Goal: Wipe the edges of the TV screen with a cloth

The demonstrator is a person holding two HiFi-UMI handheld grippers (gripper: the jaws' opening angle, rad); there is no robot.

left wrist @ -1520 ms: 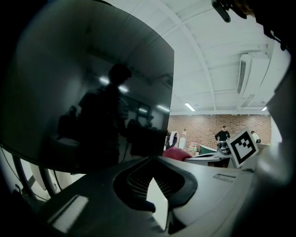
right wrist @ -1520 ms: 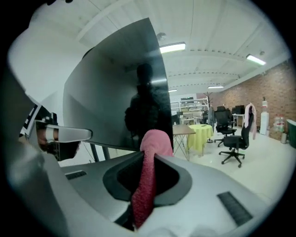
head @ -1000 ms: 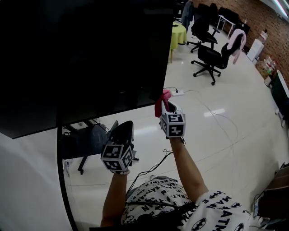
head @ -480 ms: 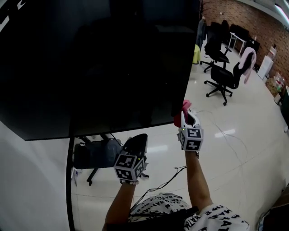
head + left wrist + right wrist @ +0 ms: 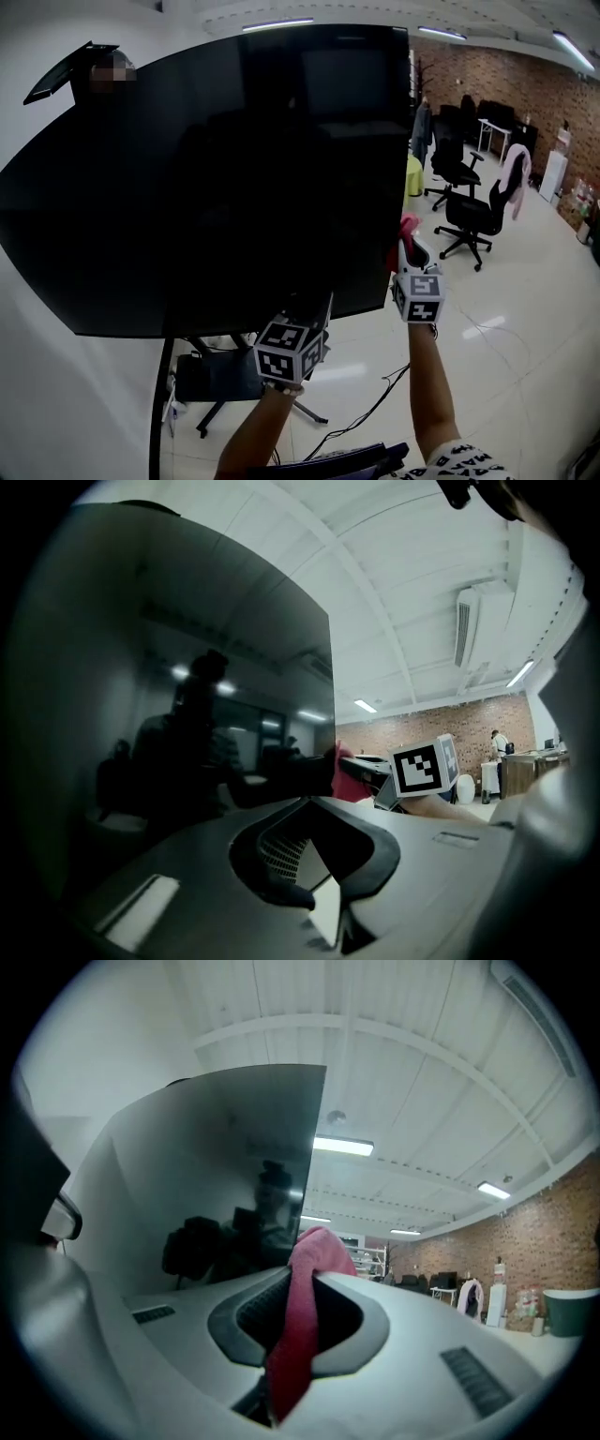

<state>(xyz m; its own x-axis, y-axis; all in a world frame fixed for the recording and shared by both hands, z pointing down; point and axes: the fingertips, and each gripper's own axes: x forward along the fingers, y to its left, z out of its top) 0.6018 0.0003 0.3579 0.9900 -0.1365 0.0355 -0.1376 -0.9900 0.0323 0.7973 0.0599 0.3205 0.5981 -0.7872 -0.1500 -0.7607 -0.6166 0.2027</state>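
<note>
The big black TV screen fills the head view, and its right edge runs down at about x 438. A pink cloth is pinched in my right gripper, which is shut on it and presses it against that right edge, a little above the lower right corner. In the right gripper view the cloth hangs from between the jaws of the right gripper, beside the TV. My left gripper is shut and holds nothing, its tip at the TV's bottom edge. The left gripper view shows the left gripper, the TV and the cloth.
Black office chairs stand at the right, one with a pink garment over its back. A black stand pole and a dark base sit under the TV. A cable trails on the glossy floor. A brick wall lies behind.
My right gripper has carried the cloth from the TV's lower right corner up along the right edge. The left gripper has risen to the bottom edge. The head view has tilted upward.
</note>
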